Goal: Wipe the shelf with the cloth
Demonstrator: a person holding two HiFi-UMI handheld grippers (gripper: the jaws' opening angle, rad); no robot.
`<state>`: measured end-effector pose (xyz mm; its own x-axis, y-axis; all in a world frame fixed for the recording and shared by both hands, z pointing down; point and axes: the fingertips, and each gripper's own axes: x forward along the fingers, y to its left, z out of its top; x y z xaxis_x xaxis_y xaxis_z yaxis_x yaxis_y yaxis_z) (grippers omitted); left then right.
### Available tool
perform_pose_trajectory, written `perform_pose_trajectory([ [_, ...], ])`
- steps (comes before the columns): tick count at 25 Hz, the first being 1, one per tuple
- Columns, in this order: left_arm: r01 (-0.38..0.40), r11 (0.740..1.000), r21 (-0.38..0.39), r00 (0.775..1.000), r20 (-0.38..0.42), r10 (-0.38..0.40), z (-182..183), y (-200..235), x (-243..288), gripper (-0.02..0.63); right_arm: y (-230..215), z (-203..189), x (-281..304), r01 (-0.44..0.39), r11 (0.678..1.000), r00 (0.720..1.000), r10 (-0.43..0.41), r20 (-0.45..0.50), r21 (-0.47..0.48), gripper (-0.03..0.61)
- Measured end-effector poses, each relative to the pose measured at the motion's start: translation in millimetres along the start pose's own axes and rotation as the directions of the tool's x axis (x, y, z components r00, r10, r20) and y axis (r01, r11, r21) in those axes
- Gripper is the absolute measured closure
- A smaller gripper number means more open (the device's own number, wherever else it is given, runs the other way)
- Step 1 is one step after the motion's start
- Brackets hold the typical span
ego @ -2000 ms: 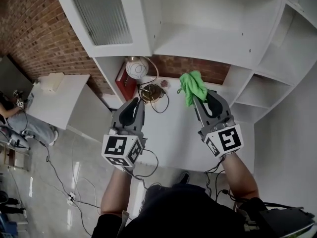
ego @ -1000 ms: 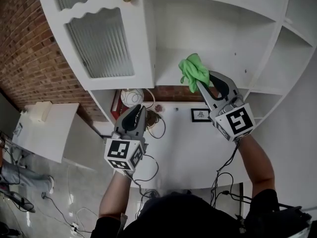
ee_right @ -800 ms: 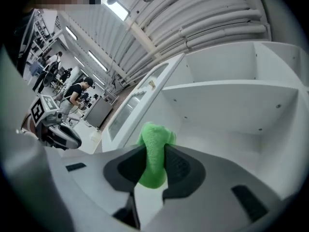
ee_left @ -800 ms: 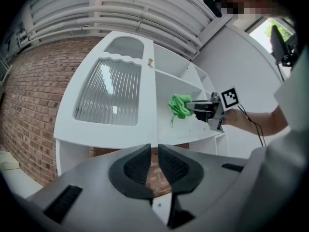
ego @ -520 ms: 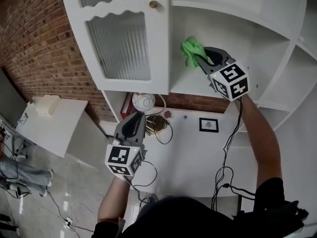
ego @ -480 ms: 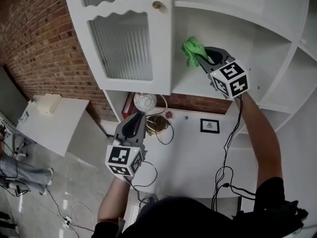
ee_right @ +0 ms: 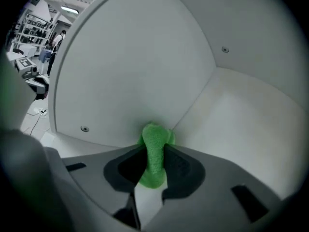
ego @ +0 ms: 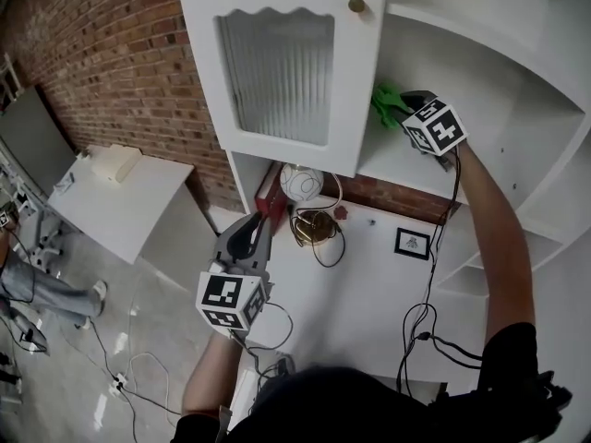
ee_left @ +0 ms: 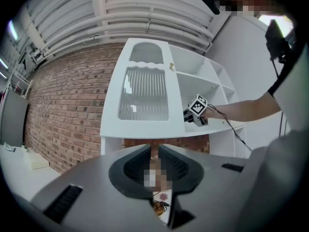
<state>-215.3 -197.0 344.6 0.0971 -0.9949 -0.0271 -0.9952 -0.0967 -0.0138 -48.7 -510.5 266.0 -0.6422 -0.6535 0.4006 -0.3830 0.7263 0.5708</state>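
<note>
Raised R gripper [ee_right: 155, 166] pinches cloth [ee_right: 155, 138], touching?

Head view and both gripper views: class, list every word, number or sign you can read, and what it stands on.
No readable words or numbers anywhere.
Left gripper, cube: black-and-white square markers, no letters.
Right gripper, cube: the same.
Small framed picture: print too small to read.
Green cloth: no label showing.
</note>
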Motion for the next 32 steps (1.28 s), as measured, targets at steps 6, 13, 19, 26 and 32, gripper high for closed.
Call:
perform_pose_trajectory([
  [6, -0.038, 0.999, -0.003, 0.999, -0.013, 0.038, -5.7, 12.8, -10.9, 0.568, 0.4, -16.2, 28.2, -0.03, 0.997, 0.993, 0.022, -0.112, -0.07, 0.489],
  [13, -0.046, 0.999, -0.004, 0.999, -0.019, 0.046, -8.1, 18.1, -13.2, 0.568, 8.1, -23.3, 39.7, -0.066, 0.995, 0.983, 0.051, -0.175, -0.079, 0.491],
  [19, -0.033, 0.999, -0.013, 0.999, -0.021, 0.033, -11.5, 18.1, -10.0, 0.568, 18.0, -32.4, 43.2, -0.085, 0.984, 0.97, 0.045, -0.239, -0.158, 0.491],
  [26, 0.015, 0.999, -0.029, 1.0, -0.024, -0.016, -16.6, 7.8, 1.2, 0.568, 9.7, -53.2, 25.2, -0.062, 0.98, 0.954, 0.003, -0.299, -0.187, 0.491],
  [32, 0.076, 0.996, -0.038, 0.997, -0.028, -0.077, -21.8, -10.3, 13.3, 0.568, -11.8, -85.5, -9.0, -0.008, 0.984, 0.927, -0.059, -0.37, -0.177, 0.491],
])
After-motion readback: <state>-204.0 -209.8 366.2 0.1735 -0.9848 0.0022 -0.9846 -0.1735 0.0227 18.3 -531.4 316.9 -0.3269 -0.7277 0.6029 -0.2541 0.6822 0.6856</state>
